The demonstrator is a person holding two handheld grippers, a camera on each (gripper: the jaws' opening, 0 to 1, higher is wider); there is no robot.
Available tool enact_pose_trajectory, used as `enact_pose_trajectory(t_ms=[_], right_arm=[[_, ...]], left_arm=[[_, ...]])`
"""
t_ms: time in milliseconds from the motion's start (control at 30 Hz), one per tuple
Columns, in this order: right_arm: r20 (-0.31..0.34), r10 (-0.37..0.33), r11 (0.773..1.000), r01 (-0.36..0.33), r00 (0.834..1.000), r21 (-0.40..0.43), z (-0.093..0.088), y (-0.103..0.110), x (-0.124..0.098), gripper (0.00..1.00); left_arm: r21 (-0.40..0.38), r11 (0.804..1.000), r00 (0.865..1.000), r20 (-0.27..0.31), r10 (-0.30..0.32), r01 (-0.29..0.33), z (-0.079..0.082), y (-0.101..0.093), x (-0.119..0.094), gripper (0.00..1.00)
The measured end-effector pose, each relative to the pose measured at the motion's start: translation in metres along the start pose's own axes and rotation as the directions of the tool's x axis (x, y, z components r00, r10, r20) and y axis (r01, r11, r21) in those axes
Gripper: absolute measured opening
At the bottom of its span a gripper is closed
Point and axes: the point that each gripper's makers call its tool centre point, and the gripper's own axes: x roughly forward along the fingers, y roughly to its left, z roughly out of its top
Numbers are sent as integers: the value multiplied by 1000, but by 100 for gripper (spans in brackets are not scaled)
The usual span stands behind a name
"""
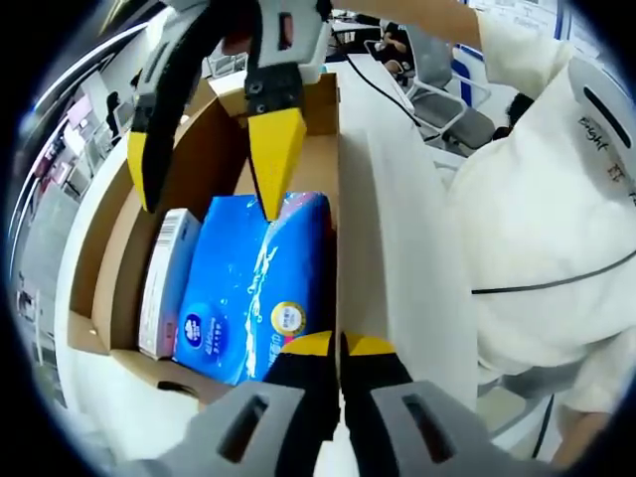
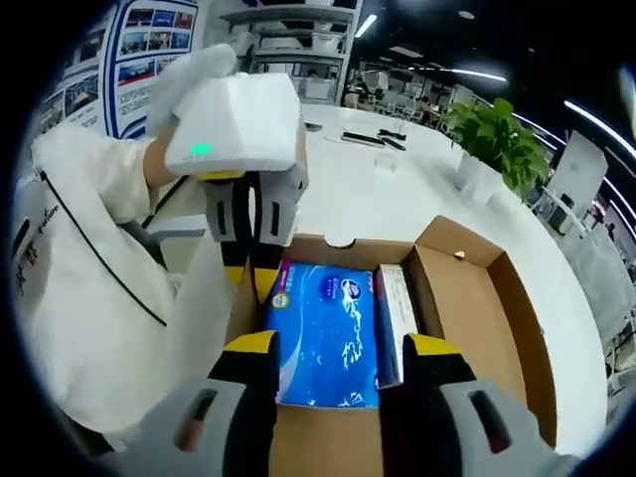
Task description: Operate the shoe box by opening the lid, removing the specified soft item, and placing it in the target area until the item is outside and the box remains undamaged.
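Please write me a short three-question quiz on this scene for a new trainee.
1. True or false: the right gripper is shut on the blue pack.
2. What lies beside the blue pack inside the shoe box? A) a slim white carton B) a red cup C) a pair of shoes
3. Fill in: the top of the shoe box is ____ (open or closed).
Key: 1 false, its jaws stand apart over the pack; 2 A; 3 open.
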Motion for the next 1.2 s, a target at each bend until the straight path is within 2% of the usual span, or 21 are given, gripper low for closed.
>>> enact_pose_trajectory(t_ms=[67,167,200,267,333,400,500,567,633,733,867,1200], right_arm=[[19,44,998,-45,999,50,-1,5,3,52],[13,59,997,-60,998,57,-2,4,10,56],[-11,84,995,-84,996,49,-5,9,11,55],[-72,82,996,-80,994,26,-12,11,17,55],[-104,87,996,-88,991,-6,-16,13,22,55],[-77,121,992,-119,990,37,-9,16,28,55],[-93,137,990,-134,986,31,-10,22,36,56],[-117,127,992,-128,985,-2,-12,21,42,59],[-124,131,991,-130,984,12,-11,21,41,58],[-135,134,991,-133,982,13,-12,7,38,58],[-168,130,991,-131,977,10,-14,-1,40,59],[-240,131,991,-133,962,11,-15,7,38,52]], left_arm=[[2,1000,1000,2,2,-2,0,0,0,1],[2,1000,1000,1,1,-1,0,0,0,1],[-5,1000,1000,0,-2,2,0,1,0,1],[-23,1000,1000,-4,-8,8,0,1,0,1],[-22,1000,1000,-7,-10,10,0,1,0,1],[-17,1000,1000,-6,-9,9,0,1,0,1],[-11,1000,1000,-1,-3,3,-1,1,0,1],[-10,1000,1000,0,-2,2,-1,1,0,1],[-8,1000,1000,-2,-1,1,0,1,0,1],[-7,1000,1000,1,-1,1,0,1,-1,1],[-7,1000,1000,0,-1,1,0,1,-1,1],[-12,1000,1000,-2,-4,4,-1,5,-1,1]])
